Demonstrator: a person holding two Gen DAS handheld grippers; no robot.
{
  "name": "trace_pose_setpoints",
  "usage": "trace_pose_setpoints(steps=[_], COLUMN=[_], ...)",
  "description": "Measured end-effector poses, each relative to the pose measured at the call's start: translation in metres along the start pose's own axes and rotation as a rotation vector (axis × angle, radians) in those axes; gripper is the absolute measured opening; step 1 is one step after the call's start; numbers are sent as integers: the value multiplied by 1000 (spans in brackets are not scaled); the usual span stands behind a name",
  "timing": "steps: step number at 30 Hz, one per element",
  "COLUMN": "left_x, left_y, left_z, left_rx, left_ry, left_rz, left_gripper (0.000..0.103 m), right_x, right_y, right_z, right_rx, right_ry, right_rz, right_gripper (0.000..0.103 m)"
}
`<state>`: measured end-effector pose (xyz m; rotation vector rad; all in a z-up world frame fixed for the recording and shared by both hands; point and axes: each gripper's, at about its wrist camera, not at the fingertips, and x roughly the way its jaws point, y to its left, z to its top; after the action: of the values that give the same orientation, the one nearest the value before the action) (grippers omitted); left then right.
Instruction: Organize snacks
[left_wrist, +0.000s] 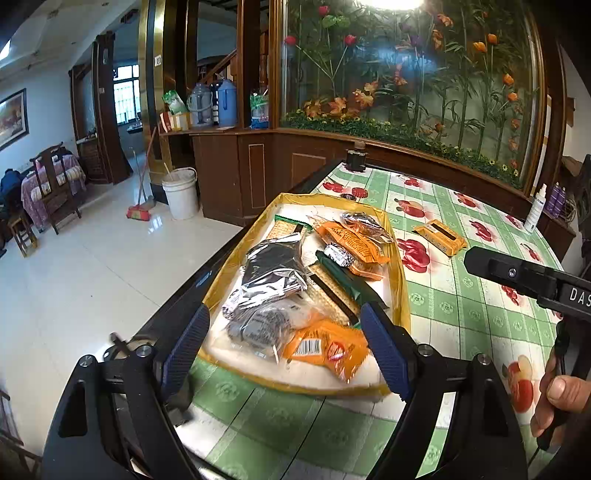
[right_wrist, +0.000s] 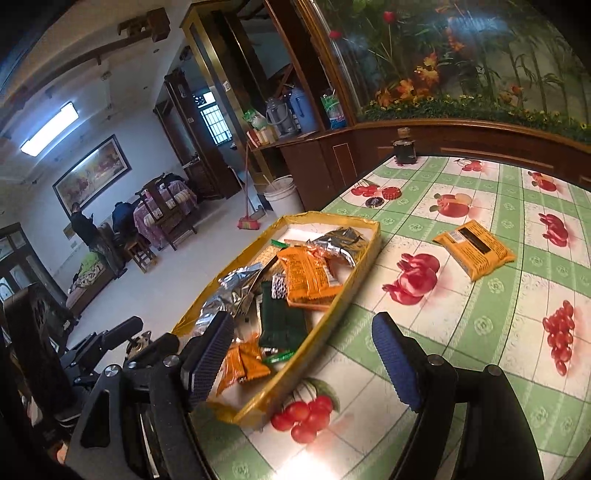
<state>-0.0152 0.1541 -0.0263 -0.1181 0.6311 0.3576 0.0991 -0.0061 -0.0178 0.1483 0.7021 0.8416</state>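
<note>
A shallow yellow-rimmed tray (left_wrist: 400, 295) (right_wrist: 369, 254) sits at the table's left edge, filled with several snack packets: silver foil, orange and dark green ones. One yellow packet (left_wrist: 439, 236) (right_wrist: 474, 251) lies alone on the tablecloth to the right of the tray. My left gripper (left_wrist: 284, 336) is open and empty, hovering over the tray's near end above an orange packet (left_wrist: 325, 347). My right gripper (right_wrist: 303, 347) is open and empty, above the tray's near right rim. It also shows in the left wrist view as a black body (left_wrist: 524, 277) held in a hand.
The table has a green and white fruit-print cloth (right_wrist: 461, 332). A dark jar (left_wrist: 355, 157) stands at its far edge, two small round lids (right_wrist: 384, 195) lie near the tray's far end, and bottles (left_wrist: 535, 210) stand at the far right. The table's left edge drops to the tiled floor.
</note>
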Motion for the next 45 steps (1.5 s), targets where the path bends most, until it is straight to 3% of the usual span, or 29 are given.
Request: trace_pose_setpoints(steps=[13,25,45], left_x=[-58,-81,-97], left_y=[-3,-12,-12], left_z=[-4,-16,-29], left_rx=[12,21,29], left_ry=[-102,-104,-92], left_rz=[34,44,83], left_gripper=[85,85,85], right_x=[-46,-58,-71], right_y=[30,64,87], right_z=[-25,-32,-32], right_rx=[-169,-376,-564], right_ry=[-49,3,29], right_rz=[90,146,193], right_gripper=[82,84,84])
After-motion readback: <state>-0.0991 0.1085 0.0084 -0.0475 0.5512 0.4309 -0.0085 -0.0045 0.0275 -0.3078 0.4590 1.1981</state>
